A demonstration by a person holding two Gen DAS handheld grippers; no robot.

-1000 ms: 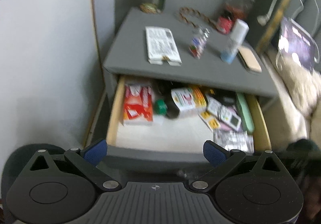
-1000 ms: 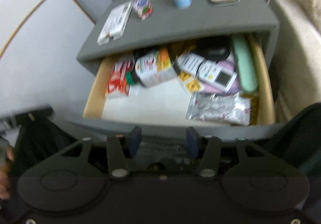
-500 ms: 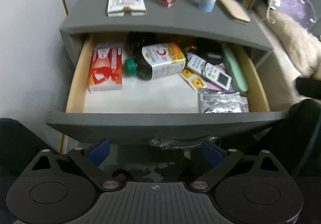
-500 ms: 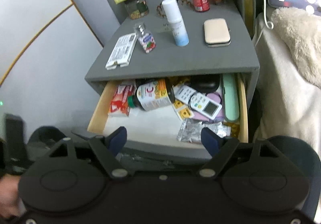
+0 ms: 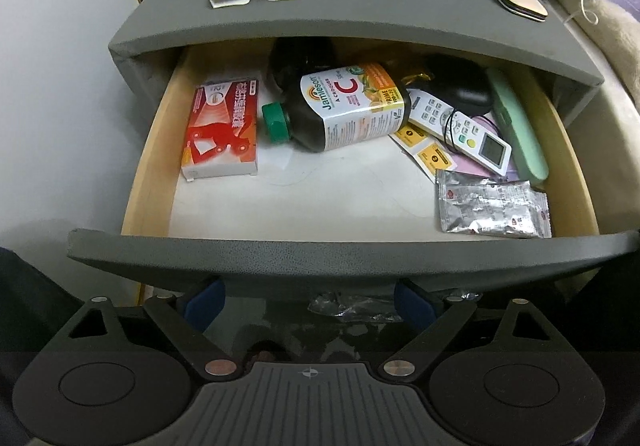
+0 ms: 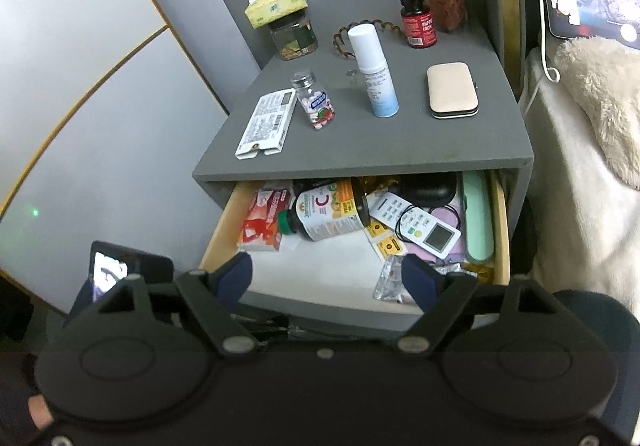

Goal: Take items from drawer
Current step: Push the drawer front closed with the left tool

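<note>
the drawer of the grey nightstand stands pulled out, filling the middle of the left wrist view and the lower centre of the right wrist view. the left gripper sits at the bottom of its frame, below the drawer's grey front panel, its 2 blue fingertips spread wide apart with nothing between them. the right gripper hangs in the lower middle of its frame, in front of the drawer's near edge, likewise spread wide and holding nothing.

inside the drawer, a red and white box lies flat at the left side. just right of it a dark vitamin c bottle with a green cap lies on its side, cap pointing left. right of the bottle a white remote lies at an angle over yellow sachets. a mint green case runs along the right wall, and silver foil packets sit in the near right corner. a black object lies at the back, partly under the nightstand top.

on the nightstand top, in the upper part of both views, are a flat white box, a small pill jar, a white spray bottle and a beige case.
</note>
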